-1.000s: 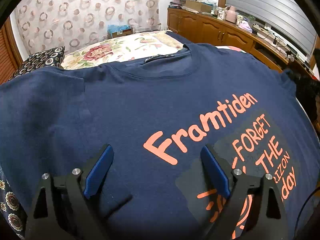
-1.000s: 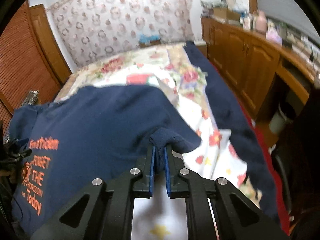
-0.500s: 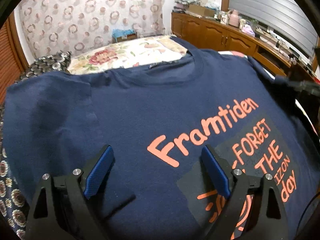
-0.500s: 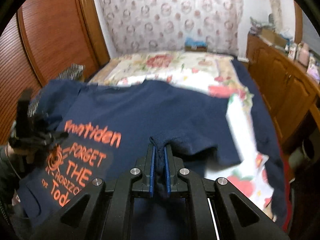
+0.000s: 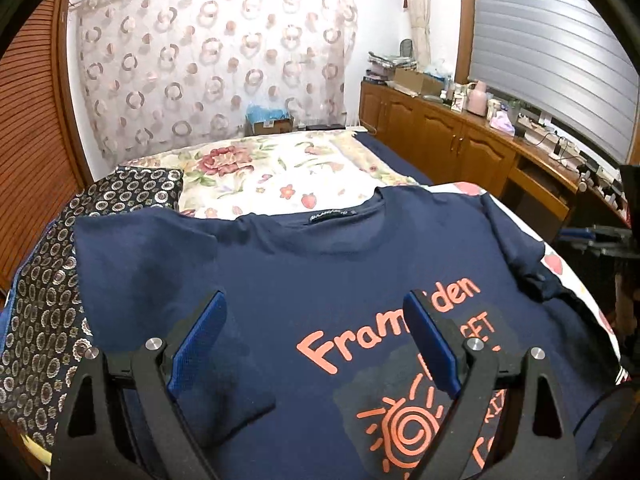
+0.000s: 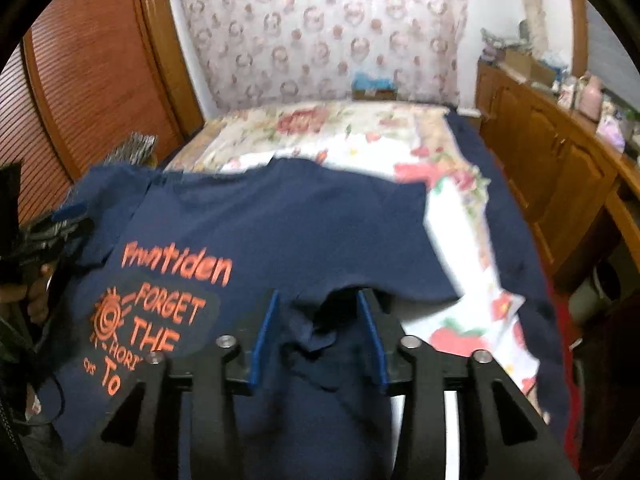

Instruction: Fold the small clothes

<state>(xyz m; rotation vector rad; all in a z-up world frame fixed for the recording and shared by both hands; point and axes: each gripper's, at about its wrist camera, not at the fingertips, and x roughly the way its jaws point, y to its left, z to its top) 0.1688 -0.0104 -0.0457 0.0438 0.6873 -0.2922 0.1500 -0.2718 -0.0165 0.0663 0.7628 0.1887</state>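
A navy T-shirt (image 5: 320,280) with orange print lies face up on the bed, collar toward the far side. Its left sleeve is folded in over the body. My left gripper (image 5: 316,340) is open and empty, hovering over the shirt's lower chest. In the right wrist view the same shirt (image 6: 260,232) shows with its right sleeve folded inward. My right gripper (image 6: 318,328) is open, its blue pads either side of the bunched sleeve fabric (image 6: 316,328), which lies loose between them.
The floral bedspread (image 5: 272,176) extends beyond the collar. A dark patterned pillow (image 5: 132,192) lies at the left. Wooden cabinets (image 5: 460,140) with clutter run along the right. A louvred wooden wardrobe (image 6: 80,80) stands at the left.
My right gripper carried the right sleeve inward over the shirt, then opened and let the fabric go. My left gripper stayed open and pulled back slightly.
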